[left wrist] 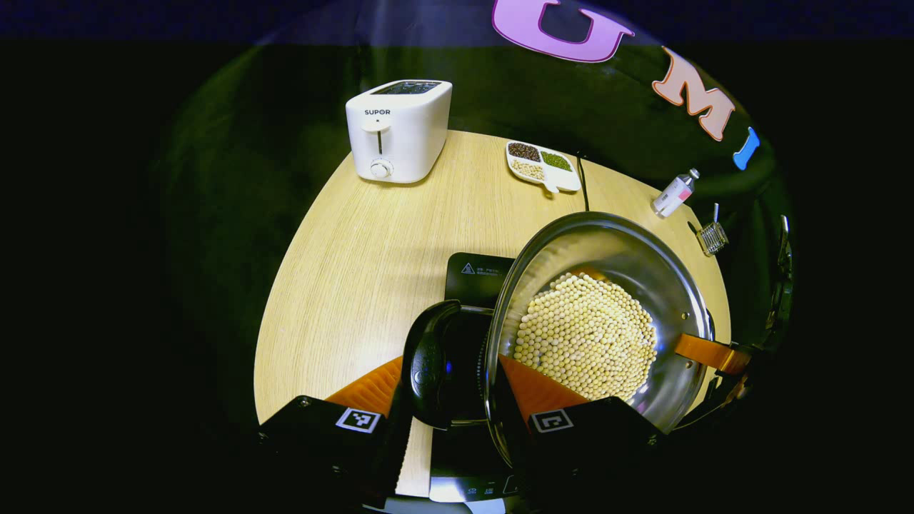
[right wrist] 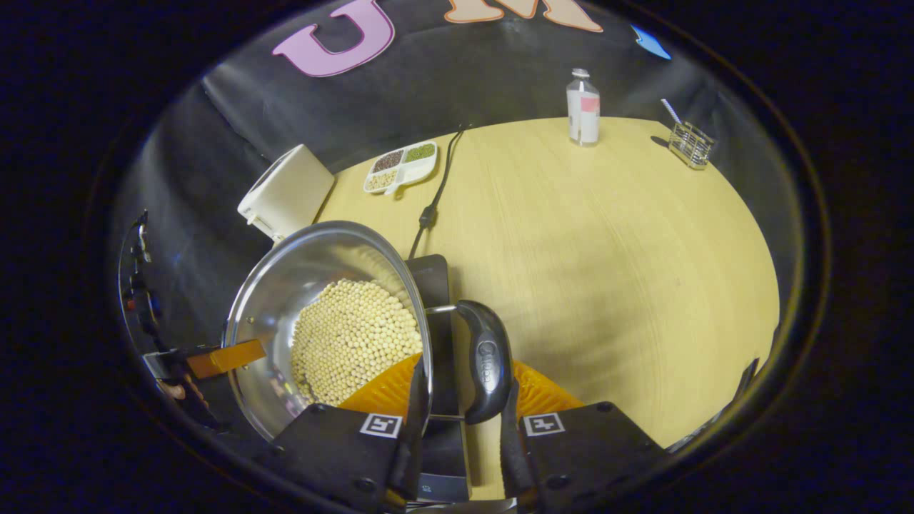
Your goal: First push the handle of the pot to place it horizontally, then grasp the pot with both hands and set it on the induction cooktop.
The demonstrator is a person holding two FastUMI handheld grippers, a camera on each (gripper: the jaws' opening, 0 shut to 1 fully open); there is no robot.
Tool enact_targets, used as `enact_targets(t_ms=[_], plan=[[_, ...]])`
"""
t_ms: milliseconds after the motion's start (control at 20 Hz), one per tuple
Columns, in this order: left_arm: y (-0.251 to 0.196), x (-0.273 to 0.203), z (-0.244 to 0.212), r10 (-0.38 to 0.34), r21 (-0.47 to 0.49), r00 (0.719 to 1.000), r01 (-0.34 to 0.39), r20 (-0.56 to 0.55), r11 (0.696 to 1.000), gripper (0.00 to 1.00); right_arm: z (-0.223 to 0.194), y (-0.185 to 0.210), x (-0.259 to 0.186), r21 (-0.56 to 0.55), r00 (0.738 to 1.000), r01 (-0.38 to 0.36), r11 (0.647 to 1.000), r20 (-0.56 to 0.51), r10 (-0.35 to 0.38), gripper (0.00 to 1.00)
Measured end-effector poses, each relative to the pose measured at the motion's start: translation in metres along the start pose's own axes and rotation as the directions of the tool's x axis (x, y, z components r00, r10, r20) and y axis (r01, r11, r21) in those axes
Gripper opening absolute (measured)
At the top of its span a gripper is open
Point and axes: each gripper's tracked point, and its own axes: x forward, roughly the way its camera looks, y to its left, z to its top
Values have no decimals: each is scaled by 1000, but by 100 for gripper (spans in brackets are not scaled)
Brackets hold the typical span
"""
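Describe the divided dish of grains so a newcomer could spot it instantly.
On the round wooden table, look to the far edge, between the white toaster and the black power cord. The divided dish lies there: flat, white, with compartments of dark, green and pale grains.

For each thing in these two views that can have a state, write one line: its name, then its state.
Pot: holds pale beans, gripped at both side handles, above the induction cooktop.
Left gripper: shut on a pot handle.
Right gripper: shut on the other handle.
Toaster: upright.
Bottle: upright, capped.
Divided dish: compartments filled.
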Motion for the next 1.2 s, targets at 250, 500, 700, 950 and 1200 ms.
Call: enact_targets(t_ms=[250, 500, 700, 950, 1200], plan=[[5, 4, 0, -23, 1, 1000, 23, 1, 1000, 62, -3, 4, -1, -20, 1000, 3, 1000, -3, -3, 47], [5, 6, 0, -33, -3, 999, 33, 2, 999, 62, -7, 4, -4, -26, 1000, 0, 1000, -18, 0, 47], [5, 8, 1, -33, 13, 999, 33, 4, 999, 64, -10, 4, -6, -8, 999, -16, 1000, -31, 16, 47], [5, 7, 0, -31, 12, 1000, 31, 1, 999, 65, -10, 3, -4, 7, 999, -25, 1000, -42, 25, 47], [8, 8, 4, 16, 55, 1000, -16, 5, 998, 72, -10, 2, -4, 12, 998, -29, 999, -53, 30, 46]])
